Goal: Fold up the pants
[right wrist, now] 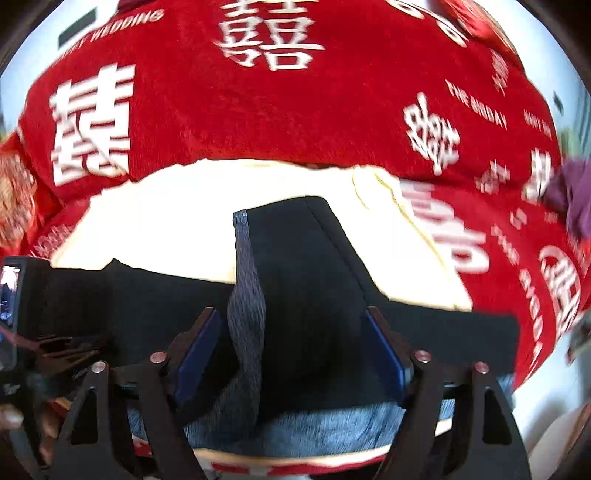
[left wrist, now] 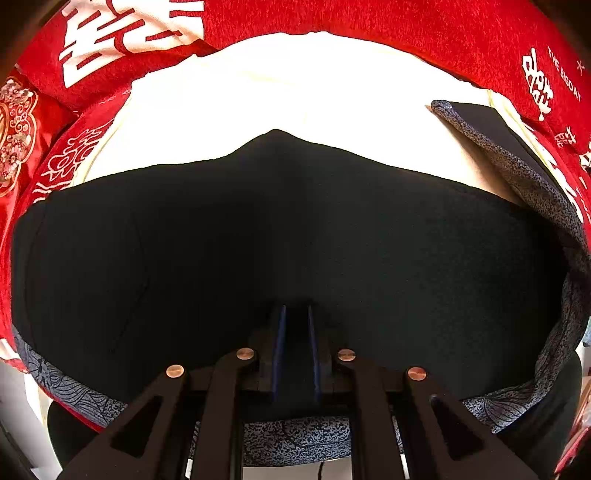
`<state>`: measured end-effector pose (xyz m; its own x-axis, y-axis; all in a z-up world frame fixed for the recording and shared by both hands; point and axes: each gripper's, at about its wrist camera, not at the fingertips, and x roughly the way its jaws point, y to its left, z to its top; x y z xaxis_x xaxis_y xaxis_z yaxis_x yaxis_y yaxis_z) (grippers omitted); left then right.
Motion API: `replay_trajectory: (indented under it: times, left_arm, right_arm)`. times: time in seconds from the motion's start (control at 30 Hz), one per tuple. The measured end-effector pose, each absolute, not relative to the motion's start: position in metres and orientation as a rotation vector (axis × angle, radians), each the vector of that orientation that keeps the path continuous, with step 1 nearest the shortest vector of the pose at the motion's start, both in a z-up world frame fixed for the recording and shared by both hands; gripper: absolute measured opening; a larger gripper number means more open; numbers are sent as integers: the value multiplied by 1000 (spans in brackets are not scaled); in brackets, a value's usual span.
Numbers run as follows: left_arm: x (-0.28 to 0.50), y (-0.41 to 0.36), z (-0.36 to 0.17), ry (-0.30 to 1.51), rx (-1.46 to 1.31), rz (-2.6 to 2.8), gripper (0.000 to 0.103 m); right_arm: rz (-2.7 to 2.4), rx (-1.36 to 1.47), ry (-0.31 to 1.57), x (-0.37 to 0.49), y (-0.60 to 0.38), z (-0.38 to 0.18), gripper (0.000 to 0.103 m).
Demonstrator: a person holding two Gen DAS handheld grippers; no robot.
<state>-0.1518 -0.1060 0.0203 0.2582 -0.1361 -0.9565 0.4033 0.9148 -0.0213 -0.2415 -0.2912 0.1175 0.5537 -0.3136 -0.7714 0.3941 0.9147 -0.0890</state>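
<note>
1. Black pants (left wrist: 280, 236) spread on cream sheet (left wrist: 280, 85), red blanket (left wrist: 406, 29) behind.
2. Left hand-held gripper (left wrist: 295, 314) pinched onto pants fabric.
3. Right hand-held gripper (right wrist: 295, 317) jaws wide, straddling patterned waistband (right wrist: 247, 295).

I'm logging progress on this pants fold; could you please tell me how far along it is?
Early to midway. Done: the black pants lie on the cream cloth, with one leg turned up, its patterned lining showing. In hand: the left gripper looks shut on the fabric; the right gripper is open around the leg. Left: the remaining folds.
</note>
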Motion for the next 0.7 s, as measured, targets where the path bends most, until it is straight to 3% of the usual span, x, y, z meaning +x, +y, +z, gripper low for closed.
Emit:
replay_trajectory:
  times: [0.27, 0.37, 0.4, 0.43, 0.53, 0.7]
  left_arm:
    - [-145, -97, 18, 1277, 194, -379, 13]
    - [-142, -94, 18, 1288, 179, -394, 13]
    - [-142, -94, 18, 1292, 175, -398, 13]
    - [-140, -93, 18, 1294, 174, -400, 13]
    - [-141, -95, 18, 1291, 185, -391, 13]
    - [-146, -102, 18, 1274, 217, -374, 13]
  right_arm:
    - [-416, -150, 1248, -137, -293, 45, 83]
    - [-389, -106, 1215, -134, -306, 41, 83]
    - [-378, -31, 1205, -138, -316, 43, 70]
    - [-390, 45, 1205, -145, -331, 46, 40]
    - [-382, 212, 1154, -173, -367, 56, 18]
    - [-439, 277, 1031, -237, -392, 83, 15]
